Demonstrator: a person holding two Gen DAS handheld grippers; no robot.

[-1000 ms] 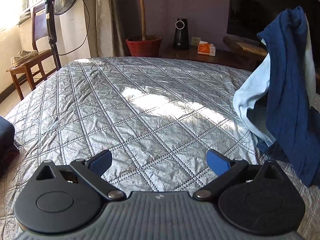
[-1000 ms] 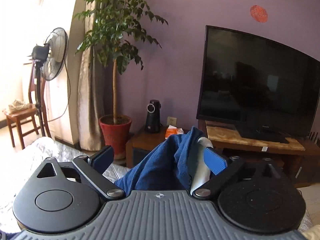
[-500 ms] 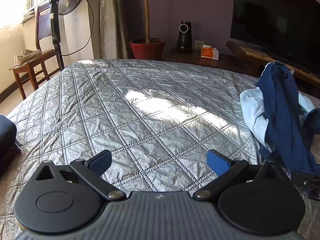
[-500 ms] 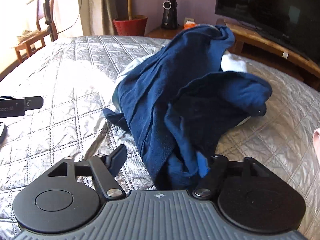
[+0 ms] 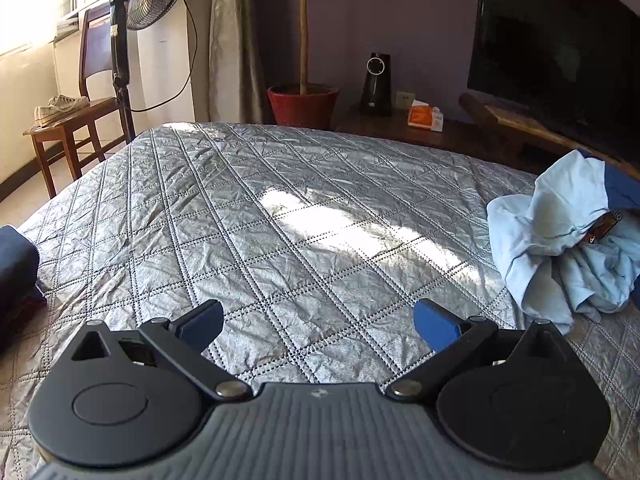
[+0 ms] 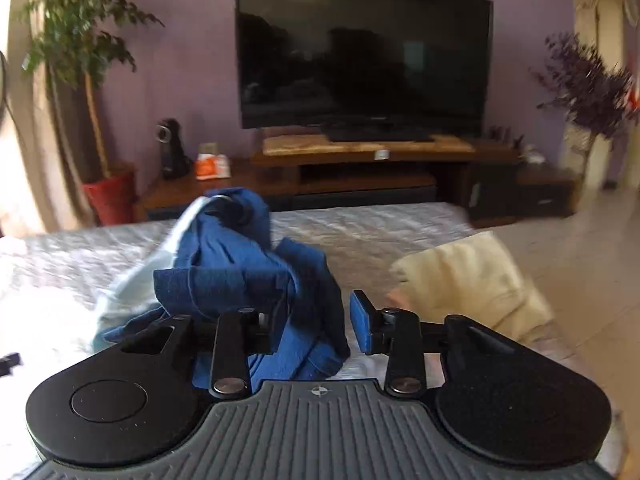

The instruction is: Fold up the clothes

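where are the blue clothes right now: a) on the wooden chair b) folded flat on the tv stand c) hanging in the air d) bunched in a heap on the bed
d: the blue clothes lie crumpled in a heap on the bed, just ahead of the right gripper, while the chair holds only shoes.

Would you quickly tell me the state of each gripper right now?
Left gripper: open, empty.
Right gripper: jaws have just been closing, blue garment between them; grip cannot be told.
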